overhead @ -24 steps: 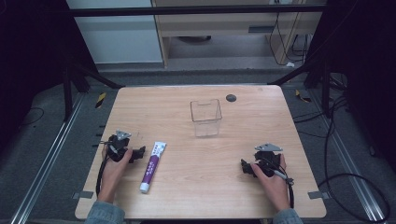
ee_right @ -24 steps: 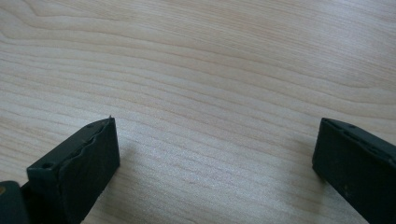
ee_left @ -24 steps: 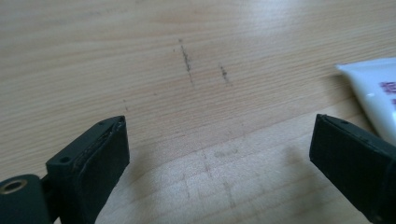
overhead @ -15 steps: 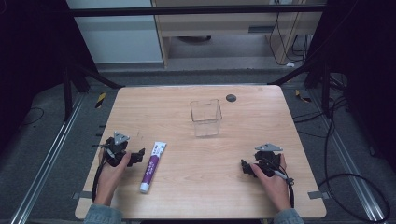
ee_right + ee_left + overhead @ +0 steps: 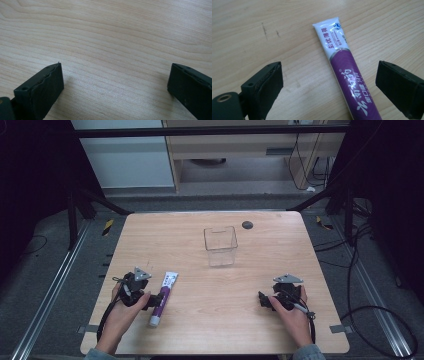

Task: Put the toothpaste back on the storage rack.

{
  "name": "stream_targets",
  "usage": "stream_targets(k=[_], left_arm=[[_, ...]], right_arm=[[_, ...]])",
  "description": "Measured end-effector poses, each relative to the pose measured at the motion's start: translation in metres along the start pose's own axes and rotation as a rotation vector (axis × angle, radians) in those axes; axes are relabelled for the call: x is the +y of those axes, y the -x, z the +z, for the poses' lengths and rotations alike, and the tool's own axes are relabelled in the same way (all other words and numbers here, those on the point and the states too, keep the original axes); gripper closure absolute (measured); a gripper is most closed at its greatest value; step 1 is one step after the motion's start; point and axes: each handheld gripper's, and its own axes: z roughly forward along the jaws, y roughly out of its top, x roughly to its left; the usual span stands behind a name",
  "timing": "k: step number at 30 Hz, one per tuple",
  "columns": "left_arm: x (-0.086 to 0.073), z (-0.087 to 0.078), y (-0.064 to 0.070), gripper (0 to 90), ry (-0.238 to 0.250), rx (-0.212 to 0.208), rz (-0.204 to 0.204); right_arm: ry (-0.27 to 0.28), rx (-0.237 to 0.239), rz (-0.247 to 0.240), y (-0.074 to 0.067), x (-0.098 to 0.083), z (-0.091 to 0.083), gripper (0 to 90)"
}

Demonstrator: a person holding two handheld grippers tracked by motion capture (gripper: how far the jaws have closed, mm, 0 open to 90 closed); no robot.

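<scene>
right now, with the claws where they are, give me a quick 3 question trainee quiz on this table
1. True or false: the left claw is shut on the toothpaste tube.
2. What stands upright near the middle of the table?
3. What lies between the right claw jaws: A tube, B bare wood, C box?

Key: 1 false, its jaws stand open with the tube between them. 2 a clear plastic box. 3 B.

Your stock by colour: toothpaste tube, white at the flat end, purple along the body, white lettering and a small blue mark. Table, pale wood with fine grain lines. Box, clear and colourless. Your two grippers' jaws, matt black.
</scene>
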Motion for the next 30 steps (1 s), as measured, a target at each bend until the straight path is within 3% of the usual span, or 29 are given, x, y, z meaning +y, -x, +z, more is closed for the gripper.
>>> stream_targets(k=[5, 10, 12, 14, 15, 20, 24, 30], left_arm=[[-0.001, 0.002, -0.003, 7.6, -0.025, -0.045, -0.042], [0.004, 0.002, 0.001, 10.3, -0.042, -0.064, -0.019], [0.005, 0.006, -0.003, 15.0, -0.054, -0.085, -0.028], [0.006, 0.008, -0.005, 15.4, -0.06, -0.091, -0.041], [0.007, 0.009, -0.008, 20.8, -0.07, -0.081, -0.034], [0.008, 0.014, -0.008, 27.1, -0.099, -0.067, -0.017], [0.012, 0.023, -0.003, 30.0, -0.109, -0.091, -0.024], [0.022, 0.035, 0.004, 33.9, -0.126, -0.09, -0.015]], right_arm=[[0.0, 0.0, 0.0, 0.0, 0.0, 0.0, 0.8], [0.0, -0.001, -0.003, 0.0, 0.0, 0.0, 0.8], [0.001, -0.002, -0.002, 0.0, -0.001, -0.001, 0.9], [0.001, -0.002, -0.001, 0.0, -0.001, -0.001, 0.9], [0.002, -0.006, -0.001, 0.0, -0.002, -0.002, 0.9], [0.0, -0.004, 0.002, 0.0, -0.002, -0.002, 0.7], [0.0, -0.004, 0.0, 0.0, -0.002, -0.002, 0.7], [0.0, -0.004, 0.0, 0.0, -0.002, -0.002, 0.7]])
